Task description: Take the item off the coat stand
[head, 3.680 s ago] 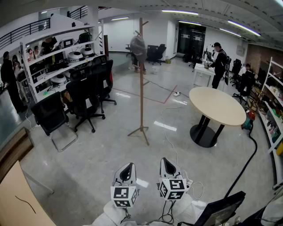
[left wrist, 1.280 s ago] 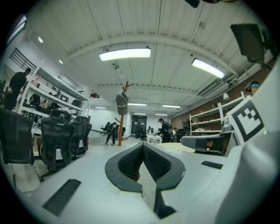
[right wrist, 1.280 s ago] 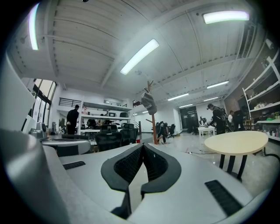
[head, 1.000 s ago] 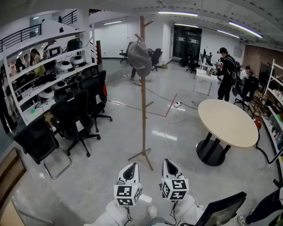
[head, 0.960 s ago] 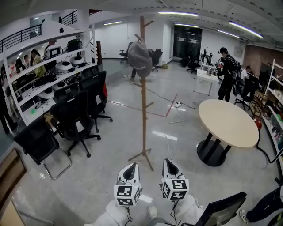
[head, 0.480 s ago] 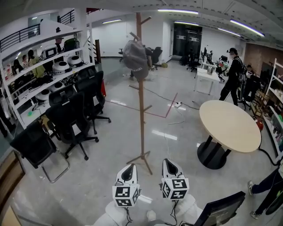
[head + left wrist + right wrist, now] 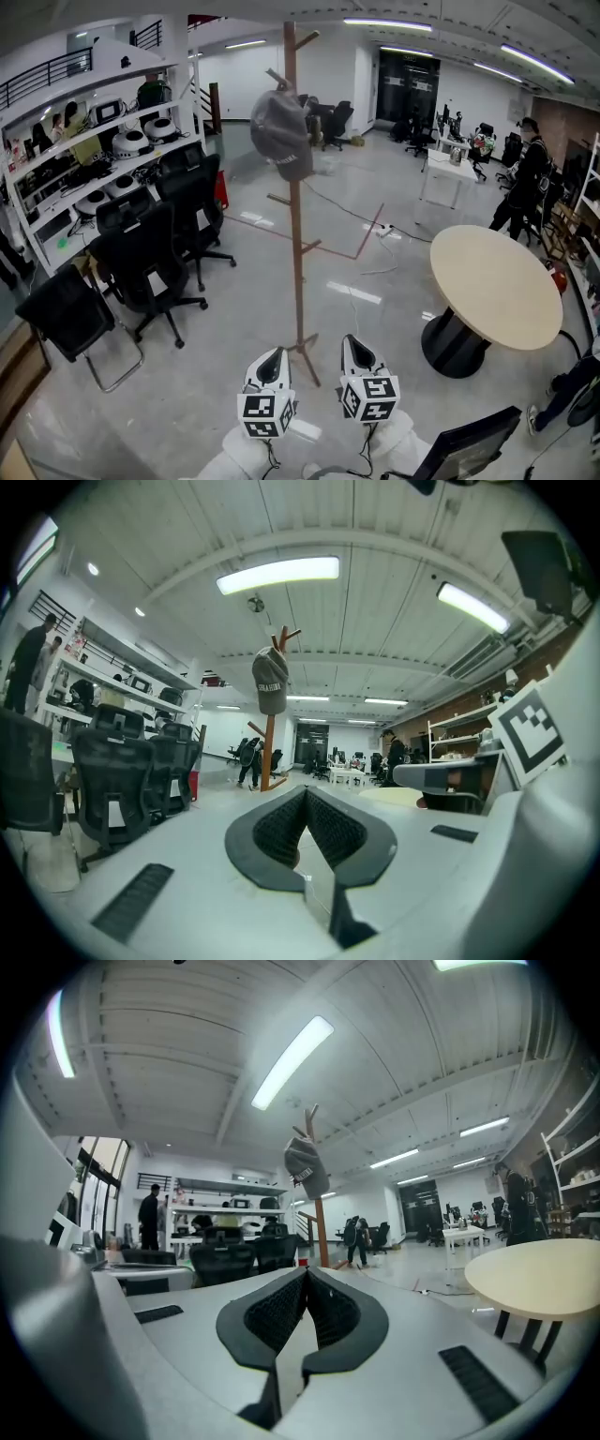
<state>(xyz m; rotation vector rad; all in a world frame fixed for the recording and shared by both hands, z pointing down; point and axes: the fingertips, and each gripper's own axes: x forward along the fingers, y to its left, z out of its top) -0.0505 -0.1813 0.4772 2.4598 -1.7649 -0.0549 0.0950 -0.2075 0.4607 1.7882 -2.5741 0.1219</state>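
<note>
Cap [image 7: 281, 131] well beyond right gripper [image 7: 352, 341]

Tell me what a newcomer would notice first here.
The tall wooden coat stand mid-floor, a grey cap hanging near its top, draws the eye first. A round pale table stands to its right, black office chairs to its left. At the bottom of the head view, the left gripper and right gripper point towards it, both shut and empty.

Closer to coat stand [image 7: 297, 234] w/ cap [image 7: 279, 131] now; person [image 7: 525, 183] walked further right.
</note>
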